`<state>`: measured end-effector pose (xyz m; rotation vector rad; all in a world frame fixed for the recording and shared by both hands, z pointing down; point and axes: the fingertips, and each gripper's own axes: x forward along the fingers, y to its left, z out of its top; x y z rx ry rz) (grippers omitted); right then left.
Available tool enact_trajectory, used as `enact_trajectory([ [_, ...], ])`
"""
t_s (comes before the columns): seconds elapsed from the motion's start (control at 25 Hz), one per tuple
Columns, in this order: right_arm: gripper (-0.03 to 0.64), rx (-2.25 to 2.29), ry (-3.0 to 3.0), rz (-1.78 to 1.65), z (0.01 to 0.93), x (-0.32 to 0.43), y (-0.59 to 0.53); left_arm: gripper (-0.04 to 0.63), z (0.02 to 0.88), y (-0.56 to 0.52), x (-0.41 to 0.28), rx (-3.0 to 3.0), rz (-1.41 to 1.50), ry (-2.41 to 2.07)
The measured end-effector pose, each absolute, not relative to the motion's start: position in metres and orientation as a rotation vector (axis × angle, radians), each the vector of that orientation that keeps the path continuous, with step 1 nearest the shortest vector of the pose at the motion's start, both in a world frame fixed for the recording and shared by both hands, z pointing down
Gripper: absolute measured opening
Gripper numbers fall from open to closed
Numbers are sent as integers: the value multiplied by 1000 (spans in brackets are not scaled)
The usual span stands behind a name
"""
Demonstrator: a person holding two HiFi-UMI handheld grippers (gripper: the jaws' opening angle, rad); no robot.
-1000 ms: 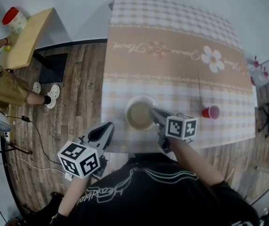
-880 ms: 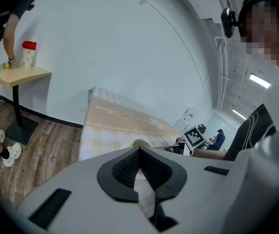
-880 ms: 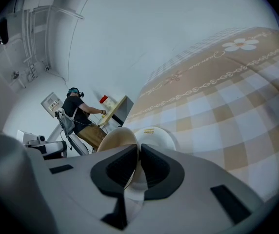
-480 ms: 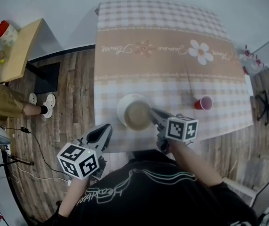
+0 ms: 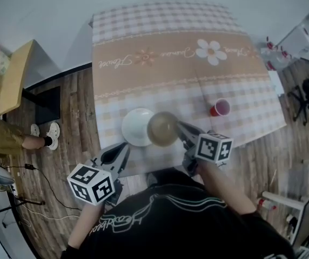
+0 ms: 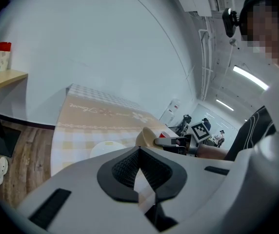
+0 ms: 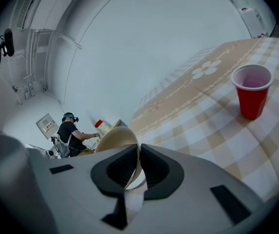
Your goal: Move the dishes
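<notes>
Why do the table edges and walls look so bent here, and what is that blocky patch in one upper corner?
Head view: a wide lens bows the table edges. Left gripper view: same bulge, dark corners; the blocky patch was laid over afterwards to hide a face. Right gripper view: walls curve, the red cup is sharp, lighting even, no glare.

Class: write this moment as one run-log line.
right tool: clamped on tan bowl rim, jaws just tightened | tan bowl: held up beside white dish | left tool: shut, empty
</notes>
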<state>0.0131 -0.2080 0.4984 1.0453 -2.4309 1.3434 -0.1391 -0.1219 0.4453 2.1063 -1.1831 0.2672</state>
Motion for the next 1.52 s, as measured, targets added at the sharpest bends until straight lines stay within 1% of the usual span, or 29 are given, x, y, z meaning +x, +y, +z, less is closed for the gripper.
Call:
enact_trajectory([
  [0.56, 32, 1260, -2379, 1359, 500, 82, -235, -5, 454, -149, -99, 2142, 291, -1074],
  [1.04, 34, 1312, -2310, 1406, 519, 104, -253, -5, 462, -176, -79, 2144, 310, -1032],
  [1.52, 34, 1347, -2195, 1376, 551, 120, -256, -5, 482, -184, -79, 2098, 332, -1017],
])
